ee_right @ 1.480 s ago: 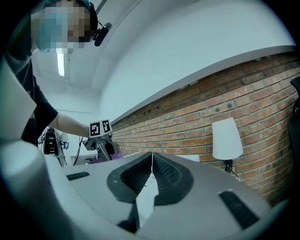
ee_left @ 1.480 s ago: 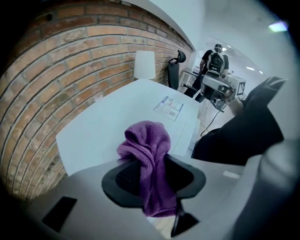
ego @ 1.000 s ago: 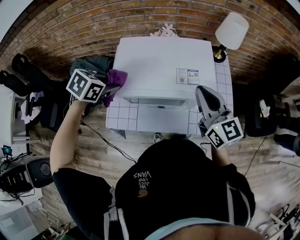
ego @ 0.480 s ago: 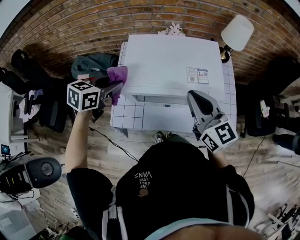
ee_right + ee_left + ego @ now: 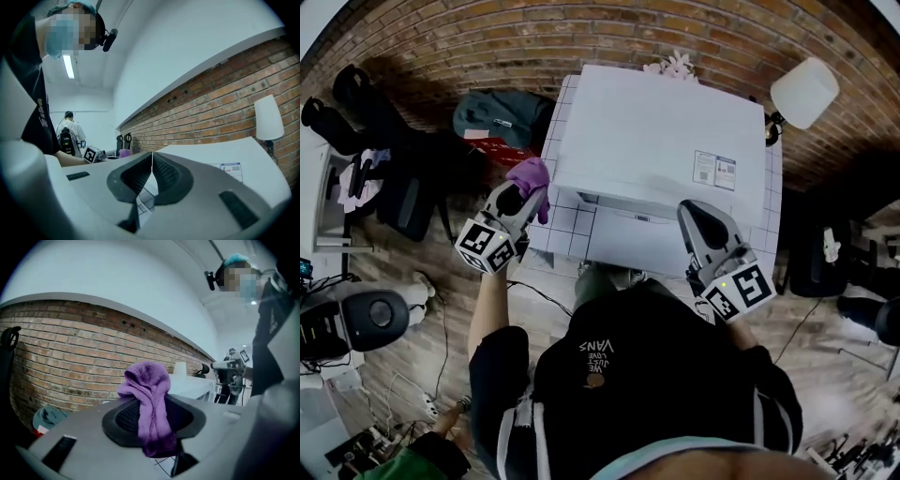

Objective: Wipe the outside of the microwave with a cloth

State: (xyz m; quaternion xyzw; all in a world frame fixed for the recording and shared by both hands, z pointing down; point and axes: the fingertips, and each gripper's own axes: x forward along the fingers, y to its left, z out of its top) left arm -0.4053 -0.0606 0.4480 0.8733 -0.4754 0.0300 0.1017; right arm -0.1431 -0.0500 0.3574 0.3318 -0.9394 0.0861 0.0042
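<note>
The white microwave (image 5: 656,131) stands on a white tiled table (image 5: 567,225) against the brick wall, a label sticker (image 5: 713,171) on its top. My left gripper (image 5: 525,190) is shut on a purple cloth (image 5: 531,177), held off the microwave's left front corner, beside the table's left edge. In the left gripper view the purple cloth (image 5: 150,404) hangs bunched between the jaws, with the microwave (image 5: 192,385) pale behind it. My right gripper (image 5: 696,217) is shut and empty over the microwave's front right; its jaws (image 5: 151,176) meet tip to tip before the microwave (image 5: 220,157).
A white lamp (image 5: 804,92) stands at the table's back right corner. A dark bag (image 5: 502,117) and red item lie on the floor left of the table. Black chairs (image 5: 403,206) and cables crowd the left floor. A second person (image 5: 70,133) stands far off.
My left gripper has drawn back and down from the microwave's left side, carrying the purple cloth toward the table's front left. The right gripper stayed near the front right.
</note>
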